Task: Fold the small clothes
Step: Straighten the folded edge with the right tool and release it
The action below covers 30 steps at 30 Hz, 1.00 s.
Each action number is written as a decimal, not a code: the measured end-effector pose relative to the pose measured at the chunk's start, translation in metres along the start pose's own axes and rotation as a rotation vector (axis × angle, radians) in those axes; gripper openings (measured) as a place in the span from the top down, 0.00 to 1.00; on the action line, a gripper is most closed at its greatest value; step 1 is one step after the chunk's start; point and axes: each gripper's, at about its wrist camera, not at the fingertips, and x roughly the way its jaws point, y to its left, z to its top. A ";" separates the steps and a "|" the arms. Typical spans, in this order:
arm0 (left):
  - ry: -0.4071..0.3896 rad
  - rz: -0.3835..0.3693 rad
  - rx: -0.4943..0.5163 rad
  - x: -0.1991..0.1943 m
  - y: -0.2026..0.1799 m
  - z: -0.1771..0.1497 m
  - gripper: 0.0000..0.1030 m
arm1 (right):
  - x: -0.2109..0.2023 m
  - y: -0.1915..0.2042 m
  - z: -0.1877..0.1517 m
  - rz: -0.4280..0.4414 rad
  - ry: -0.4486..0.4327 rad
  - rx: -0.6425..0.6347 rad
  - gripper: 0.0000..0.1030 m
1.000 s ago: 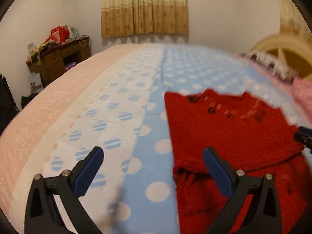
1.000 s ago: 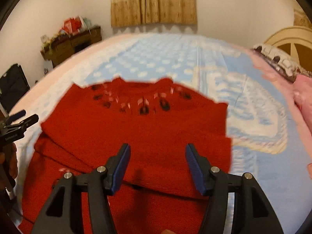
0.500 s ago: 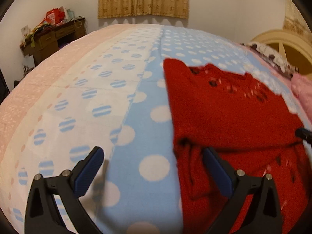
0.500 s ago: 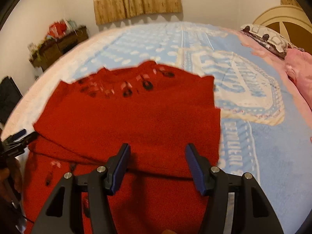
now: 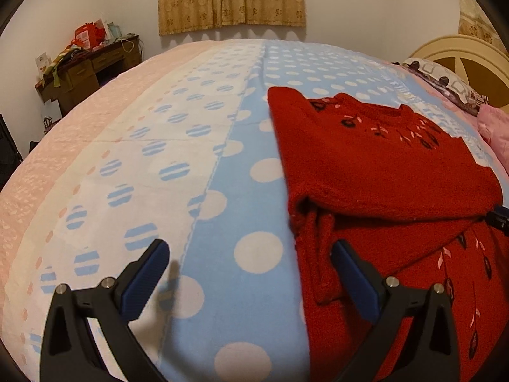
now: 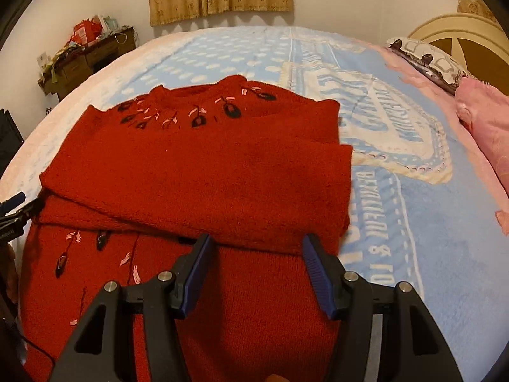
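Red sweater (image 6: 197, 172) just beyond right gripper (image 6: 256, 273), both grippers' jaws apart, empty.

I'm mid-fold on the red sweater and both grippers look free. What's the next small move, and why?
Probably lower both grippers to the sweater's near hem and close on it. Both are open and hold nothing: the right gripper hovers over the lower body, the left gripper straddles its left edge. The sleeves already lie folded across the chest, so the bottom half is what remains to fold up.
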 end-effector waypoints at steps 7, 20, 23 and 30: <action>-0.014 -0.005 0.024 -0.006 -0.005 -0.007 0.00 | 0.005 -0.004 -0.007 0.006 0.022 0.023 0.42; -0.021 -0.022 0.038 -0.028 -0.011 -0.015 0.00 | -0.012 -0.003 -0.015 -0.008 0.008 0.023 0.42; -0.049 -0.034 0.047 -0.043 -0.014 -0.017 0.00 | -0.020 -0.003 -0.020 -0.012 -0.005 0.019 0.42; -0.095 -0.071 0.085 -0.080 -0.022 -0.029 0.00 | -0.040 -0.004 -0.042 0.014 -0.022 0.038 0.42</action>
